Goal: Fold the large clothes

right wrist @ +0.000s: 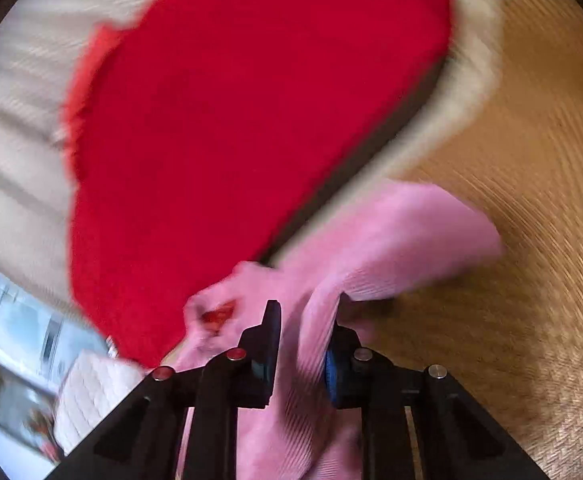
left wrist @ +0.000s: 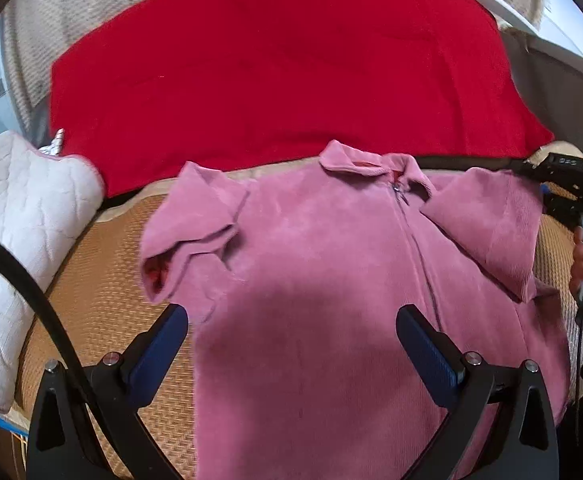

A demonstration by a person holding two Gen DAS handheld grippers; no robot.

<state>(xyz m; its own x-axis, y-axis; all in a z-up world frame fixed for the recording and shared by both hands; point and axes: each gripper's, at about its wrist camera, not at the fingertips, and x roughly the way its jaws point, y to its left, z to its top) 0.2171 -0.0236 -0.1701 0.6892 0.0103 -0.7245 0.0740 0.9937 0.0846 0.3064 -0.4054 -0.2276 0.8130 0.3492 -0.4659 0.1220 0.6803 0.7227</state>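
Pink jacket (left wrist: 331,280) lies flat, zip up, on woven mat (left wrist: 103,280) near red blanket (left wrist: 271,80). Right hand-held gripper (right wrist: 305,344) clamped on a sleeve fold; left hand-held gripper (left wrist: 291,332) hovers wide apart over jacket's lower body, holding nothing.

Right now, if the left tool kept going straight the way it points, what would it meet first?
Most likely the pink jacket: the open left tool points down at its front panel, lying flat on the woven mat. Nothing shows between them, though depth is hard to judge.
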